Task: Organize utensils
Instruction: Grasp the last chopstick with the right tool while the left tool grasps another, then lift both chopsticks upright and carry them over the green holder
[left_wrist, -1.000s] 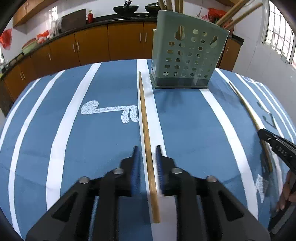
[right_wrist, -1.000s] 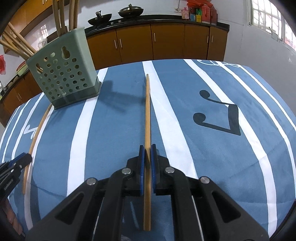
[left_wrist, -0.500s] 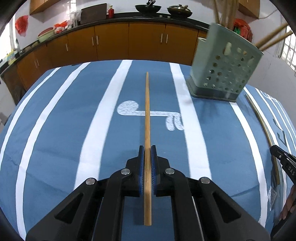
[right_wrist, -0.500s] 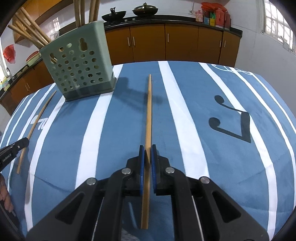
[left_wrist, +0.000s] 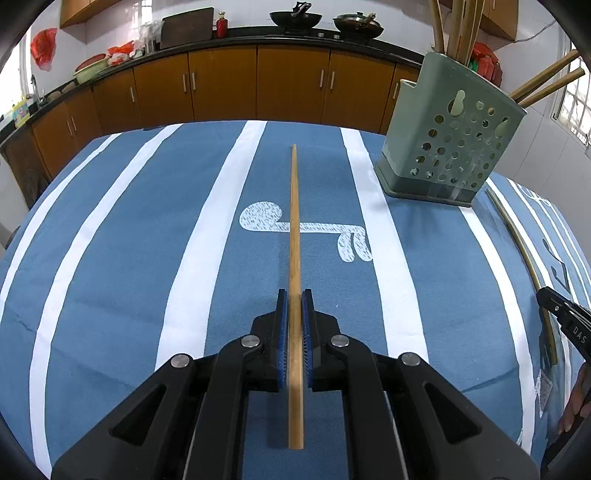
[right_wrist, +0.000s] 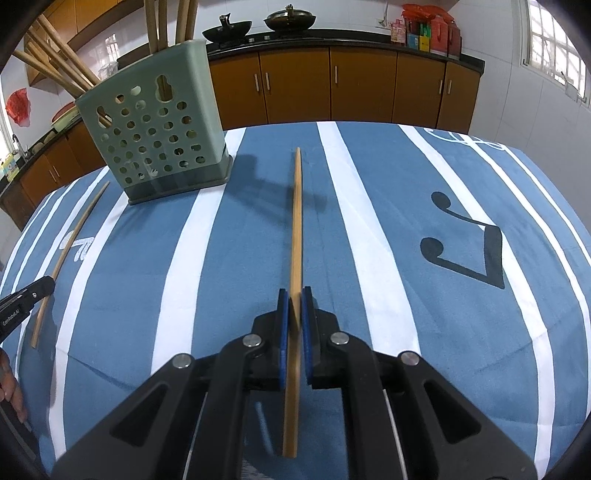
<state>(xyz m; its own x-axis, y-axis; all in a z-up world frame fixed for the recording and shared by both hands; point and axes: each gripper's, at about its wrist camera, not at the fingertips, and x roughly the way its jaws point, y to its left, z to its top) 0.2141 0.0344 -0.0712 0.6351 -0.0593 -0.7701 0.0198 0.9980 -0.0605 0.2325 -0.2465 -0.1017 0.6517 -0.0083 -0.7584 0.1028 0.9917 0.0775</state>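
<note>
Left wrist: left gripper (left_wrist: 294, 308) closed down on a chopstick (left_wrist: 294, 236), pads pinching it a bit forward of its near end, so a short tail sticks back and most of the length runs out ahead over the tablecloth (left_wrist: 110, 258). Looks like thin bamboo or wood: light, stiff, smooth, likely to pivot or slide in the pads if gripped at one spot; a hold nearer mid-length would swing less. Green perforated utensil holder (left_wrist: 454, 147) stands toward the far right edge of the table, already holding several sticks. Right gripper's tip (left_wrist: 565, 321) shows at the right edge, with partial lettering "DAS". Right wrist: right gripper (right_wrist: 294, 308) likewise clamped on a second chopstick (right_wrist: 296, 229), same hold near the back end, stick slightly tilted. Holder (right_wrist: 155, 140) sits far left here. The left-hand chopstick (right_wrist: 70, 251) is visible near the left edge, with the left gripper's tip (right_wrist: 27, 299) on it; text reads roughly "GenRobot.AI". No other legible writing.
</note>
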